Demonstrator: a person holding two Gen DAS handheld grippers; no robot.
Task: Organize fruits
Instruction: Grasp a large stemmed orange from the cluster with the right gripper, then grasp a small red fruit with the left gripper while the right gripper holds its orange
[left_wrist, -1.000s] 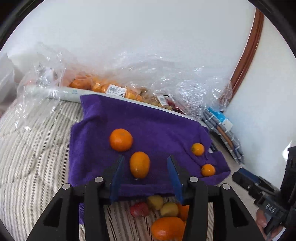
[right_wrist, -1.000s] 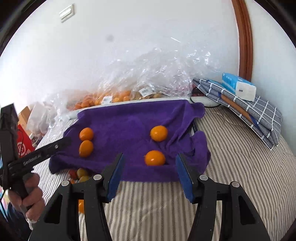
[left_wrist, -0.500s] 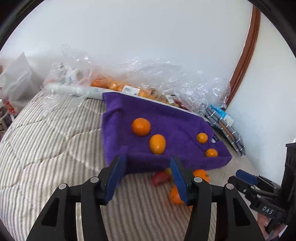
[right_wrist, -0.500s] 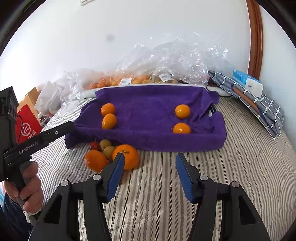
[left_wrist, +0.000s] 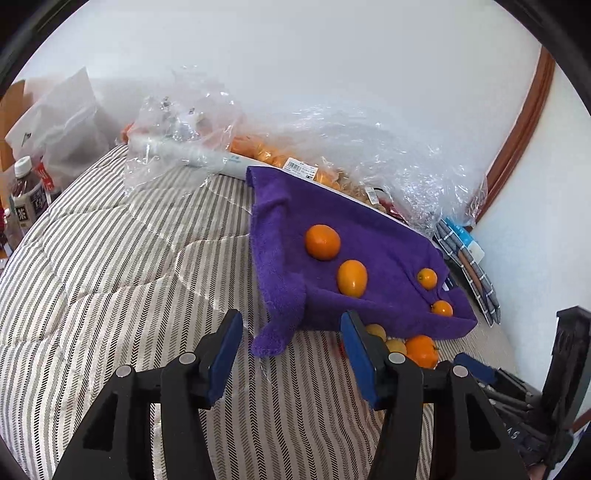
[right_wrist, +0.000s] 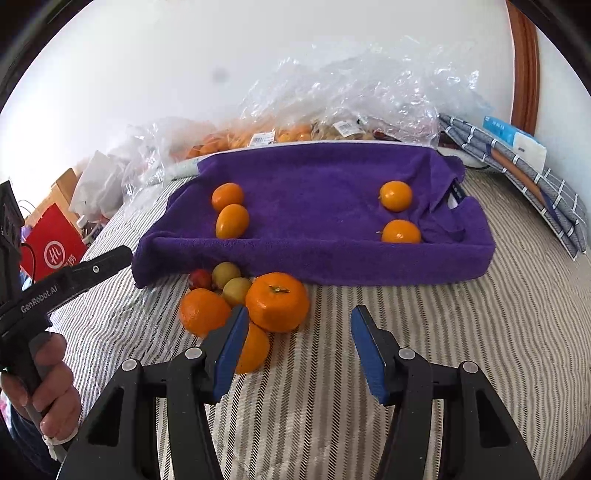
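Observation:
A purple towel (right_wrist: 314, 173) lies on the striped bed with several small oranges on it: two at its left (right_wrist: 227, 196) (right_wrist: 232, 220) and two at its right (right_wrist: 396, 196) (right_wrist: 400, 232). In front of the towel sits a pile: a large mandarin (right_wrist: 277, 302), another orange (right_wrist: 204, 312), two yellow-green fruits (right_wrist: 236, 290) and a small red one (right_wrist: 200, 278). My right gripper (right_wrist: 301, 312) is open just before the pile, its left finger covering a third orange (right_wrist: 255, 349). My left gripper (left_wrist: 291, 319) is open over the towel's (left_wrist: 388, 251) near corner, holding nothing.
Crinkled clear plastic bags (right_wrist: 362, 96) with packed fruit lie behind the towel against the wall. A folded checked cloth (right_wrist: 524, 170) with a blue-white box (right_wrist: 513, 136) is at right. A bottle (left_wrist: 27, 199), a white bag (left_wrist: 70, 129) and a red bag (right_wrist: 51, 243) stand off the bed's left side.
Both grippers have drawn back from the towel, so the pile in front of it has come into view. The left one has swung left, away from the oval orange, its jaws a little wider.

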